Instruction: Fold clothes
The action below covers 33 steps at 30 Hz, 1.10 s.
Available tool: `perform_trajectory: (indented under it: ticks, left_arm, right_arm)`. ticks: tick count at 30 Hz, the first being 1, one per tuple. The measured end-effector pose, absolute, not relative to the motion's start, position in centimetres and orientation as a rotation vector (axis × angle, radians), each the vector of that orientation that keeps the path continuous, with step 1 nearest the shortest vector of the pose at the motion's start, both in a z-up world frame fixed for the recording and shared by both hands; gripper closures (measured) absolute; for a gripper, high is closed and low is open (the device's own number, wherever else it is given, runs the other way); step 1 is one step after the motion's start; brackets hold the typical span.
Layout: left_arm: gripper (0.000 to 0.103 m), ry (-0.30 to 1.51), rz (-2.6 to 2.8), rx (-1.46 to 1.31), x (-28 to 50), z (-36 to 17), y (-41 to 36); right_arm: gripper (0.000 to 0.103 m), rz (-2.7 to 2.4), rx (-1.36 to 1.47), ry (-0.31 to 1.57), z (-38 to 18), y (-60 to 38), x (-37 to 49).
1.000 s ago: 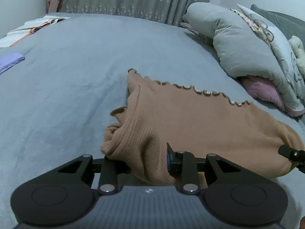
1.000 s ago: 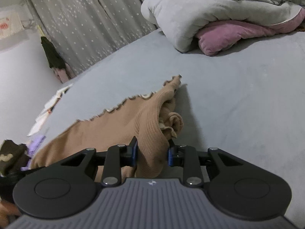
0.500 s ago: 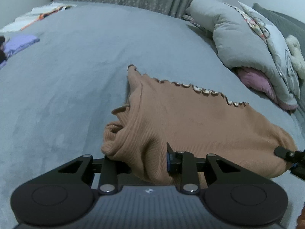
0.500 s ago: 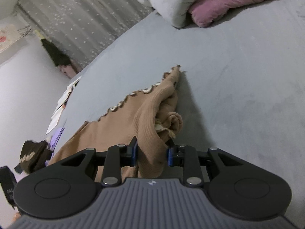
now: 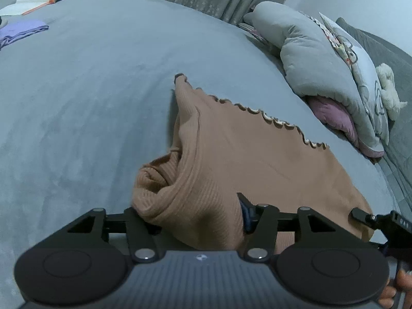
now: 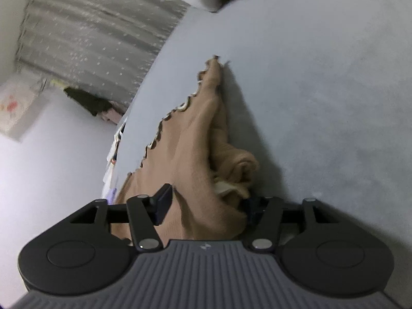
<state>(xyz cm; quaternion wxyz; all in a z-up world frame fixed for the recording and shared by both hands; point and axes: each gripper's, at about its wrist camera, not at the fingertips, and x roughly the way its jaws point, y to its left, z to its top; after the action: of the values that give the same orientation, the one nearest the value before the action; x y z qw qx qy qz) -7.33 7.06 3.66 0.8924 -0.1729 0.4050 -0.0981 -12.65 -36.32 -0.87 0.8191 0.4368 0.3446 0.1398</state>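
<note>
Grey bed [image 5: 108, 97] fills both views, its cover smooth and soft; a bundled duvet [image 5: 316, 51] lies at the far right of the left view, a curtain [image 6: 97, 36] hangs behind, and a purple cloth [image 5: 23, 29] sits at the far left edge.

Tan top [image 5: 244, 149] lies folded on the bed, ruffled hem away, bunched ends near each gripper.

Left gripper [image 5: 195, 213]: fingers just opened, cloth lying slack between them, not pinched. Right gripper [image 6: 206, 203]: fingers likewise just spread, fold released between them.

Step judged: fold set down and let go. Next move likely calls for both grippers to be backed clear without dragging the cloth, then the bunched ends to be tucked or a further fold taken.
</note>
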Motion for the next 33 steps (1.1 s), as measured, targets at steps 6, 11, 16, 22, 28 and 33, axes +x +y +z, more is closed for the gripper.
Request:
perform_trajectory:
  ticks: [6, 11, 16, 22, 28, 33]
  left_arm:
    - [0.052, 0.81, -0.204, -0.406, -7.2, 3.1, 6.5]
    - [0.08, 0.837, -0.213, -0.482, -6.5, 3.3, 7.3]
    - [0.083, 0.803, -0.219, -0.591, -6.0, 6.6, 9.0]
    - [0.083, 0.736, -0.248, -0.683, -6.9, 12.5, 10.5]
    - [0.083, 0.767, -0.242, -0.716, -7.3, 14.3, 10.7]
    - [0.083, 0.844, -0.246, -0.662, -4.6, 15.9, 4.8]
  right_arm:
    - [0.031, 0.29, 0.858, 0.728, -0.1, -35.0, -11.8]
    - [0.072, 0.251, 0.873, 0.737, 0.4, -35.5, -11.3]
    - [0.073, 0.305, 0.69, 0.603, 5.5, -34.0, -12.7]
    - [0.073, 0.4, 0.648, 0.48, 11.9, -34.2, -15.1]
    - [0.073, 0.447, 0.852, 0.571, 11.1, -36.6, -15.1]
    - [0.073, 0.412, 0.942, 0.559, 10.8, -39.9, -15.7]
